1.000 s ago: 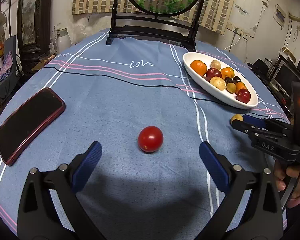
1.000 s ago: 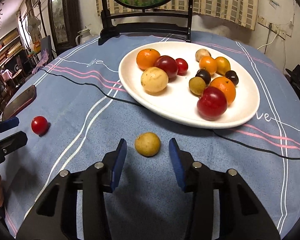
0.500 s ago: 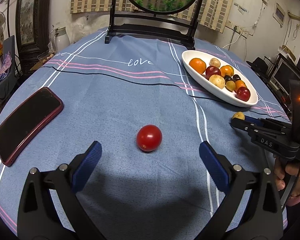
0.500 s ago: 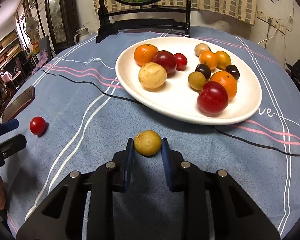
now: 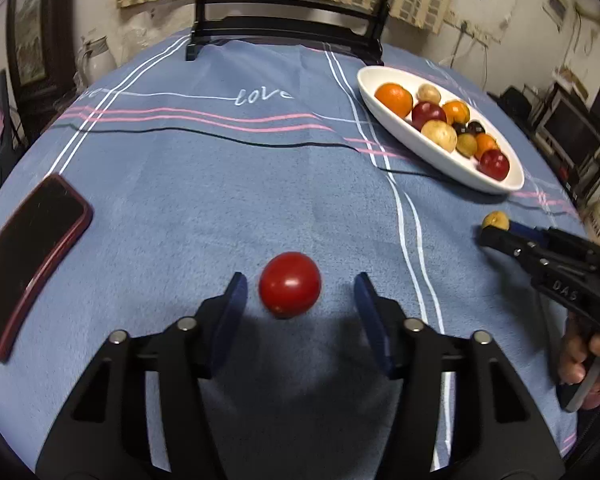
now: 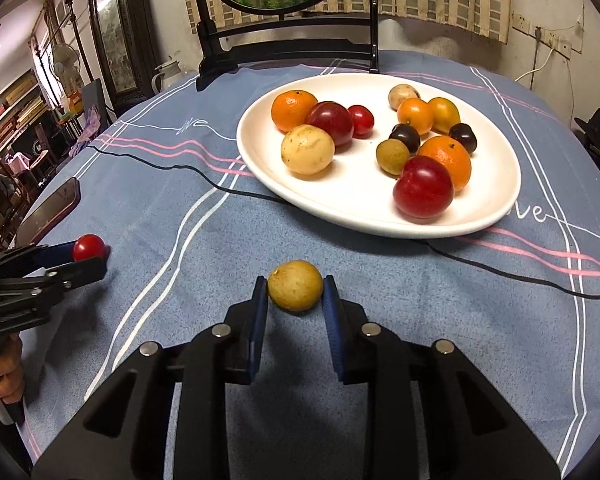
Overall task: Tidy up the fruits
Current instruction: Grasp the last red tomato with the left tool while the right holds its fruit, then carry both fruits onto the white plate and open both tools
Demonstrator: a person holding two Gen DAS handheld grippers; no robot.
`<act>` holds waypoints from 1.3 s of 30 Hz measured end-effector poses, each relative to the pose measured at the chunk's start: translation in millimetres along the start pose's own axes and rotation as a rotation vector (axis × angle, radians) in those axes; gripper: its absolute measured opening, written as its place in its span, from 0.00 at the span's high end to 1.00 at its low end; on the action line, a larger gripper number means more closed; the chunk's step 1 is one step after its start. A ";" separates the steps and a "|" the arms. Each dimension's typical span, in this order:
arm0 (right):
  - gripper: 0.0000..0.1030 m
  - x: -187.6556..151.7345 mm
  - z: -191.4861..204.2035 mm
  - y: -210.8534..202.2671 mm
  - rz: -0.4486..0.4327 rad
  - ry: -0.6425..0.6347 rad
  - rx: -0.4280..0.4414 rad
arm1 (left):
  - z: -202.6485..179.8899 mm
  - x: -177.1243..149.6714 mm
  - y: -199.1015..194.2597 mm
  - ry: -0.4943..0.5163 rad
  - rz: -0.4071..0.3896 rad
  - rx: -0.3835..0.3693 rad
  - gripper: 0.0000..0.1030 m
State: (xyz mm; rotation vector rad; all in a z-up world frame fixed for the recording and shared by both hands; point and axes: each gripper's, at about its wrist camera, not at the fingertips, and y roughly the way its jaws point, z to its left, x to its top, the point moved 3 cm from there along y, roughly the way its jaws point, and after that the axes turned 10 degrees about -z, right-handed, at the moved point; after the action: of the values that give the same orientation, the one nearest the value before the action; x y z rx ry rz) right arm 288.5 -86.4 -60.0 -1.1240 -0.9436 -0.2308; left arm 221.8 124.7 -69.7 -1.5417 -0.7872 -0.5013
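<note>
A red tomato (image 5: 289, 289) lies on the blue tablecloth between the fingers of my left gripper (image 5: 300, 300), which is partly closed around it with gaps on both sides. My right gripper (image 6: 295, 294) is shut on a small yellow-brown fruit (image 6: 295, 285) just in front of the white plate (image 6: 340, 208), which holds several oranges, red plums and small fruits. The right gripper with the yellow fruit (image 5: 495, 220) also shows at the right of the left wrist view. The tomato (image 6: 89, 246) and left gripper show at the left of the right wrist view.
A dark phone (image 5: 28, 256) lies at the table's left. A black wooden stand (image 5: 288, 36) with a round panel stands at the far edge. A thin black cable (image 6: 236, 194) runs across the cloth under the plate's near side.
My left gripper has moved forward around the tomato and narrowed its jaws. My right gripper has closed on the yellow-brown fruit and holds it.
</note>
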 end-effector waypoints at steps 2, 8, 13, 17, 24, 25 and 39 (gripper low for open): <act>0.73 0.0 0.6 -0.5 0.001 0.001 0.005 | -1.3 1.6 1.3 0.012 -0.003 0.014 0.47; 0.73 0.8 1.9 -1.4 -0.001 0.000 0.011 | 3.5 4.4 8.4 0.013 0.014 0.051 0.59; 0.73 0.3 2.6 -1.4 0.001 0.002 0.014 | 2.6 3.5 8.2 0.031 0.016 0.072 0.64; 0.73 0.0 3.3 -1.5 0.002 0.004 0.017 | -1.2 1.7 7.9 0.061 0.020 0.100 0.67; 0.73 -0.4 7.4 -5.1 -0.005 0.000 0.037 | -6.0 -4.5 0.7 0.059 0.014 0.128 0.71; 0.73 0.0 8.3 -6.2 -0.008 -0.001 0.040 | -7.7 -5.7 -0.9 0.056 0.014 0.132 0.71; 0.73 1.6 10.4 -47.2 -0.115 0.039 0.112 | -70.2 6.6 -25.4 0.065 -0.063 0.003 0.71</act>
State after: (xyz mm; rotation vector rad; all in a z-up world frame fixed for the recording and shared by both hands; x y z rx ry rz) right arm 255.9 -98.6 -26.4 -0.9608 -0.9761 -0.2894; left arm 217.0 56.8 -38.2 -1.4941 -0.7880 -0.5932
